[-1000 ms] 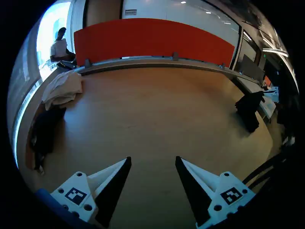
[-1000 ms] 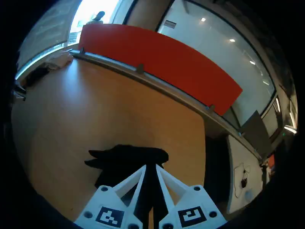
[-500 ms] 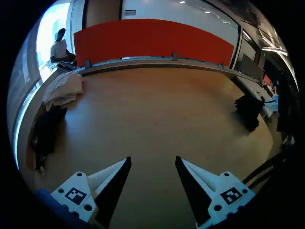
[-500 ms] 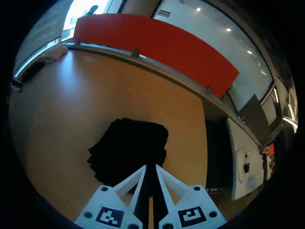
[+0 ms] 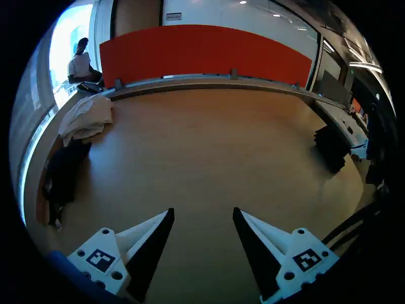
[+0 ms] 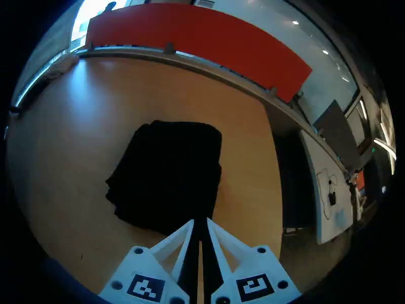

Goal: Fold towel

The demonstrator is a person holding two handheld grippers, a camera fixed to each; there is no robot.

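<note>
Hovering above the near edge of the desk point(image 5: 202, 131), left gripper point(image 5: 202, 210) with fingers spread wide and nothing between them but bare wood. Folded dark towel point(image 5: 331, 147) lying at the right edge of the desk, well apart from that gripper, seen as a low stack of layers. Pale crumpled cloth point(image 5: 86, 116) heaped at the far left corner; just nearer along the left edge, a dark bundle point(image 5: 63, 175), too shadowed to identify. Red partition point(image 5: 202, 50) standing along the far edge, with a seated person point(image 5: 80, 63) beyond its left end, beside a bright window. In the right gripper view, right gripper point(image 6: 201, 222) pointed down at the same towel point(image 6: 167, 175) — fingers drawn almost together, a thin slit between them, tips meeting the towel's near edge. Grip on the cloth not determinable: dark fabric and dark finger faces merging at the tips. Towel flat on the wood, roughly rectangular, stepped layers showing along its left side, right side lying close to the desk's right edge. Past that edge, a dark gap and then a second, pale desk point(image 6: 314, 167) carrying a thin cable point(image 6: 329, 188).
</note>
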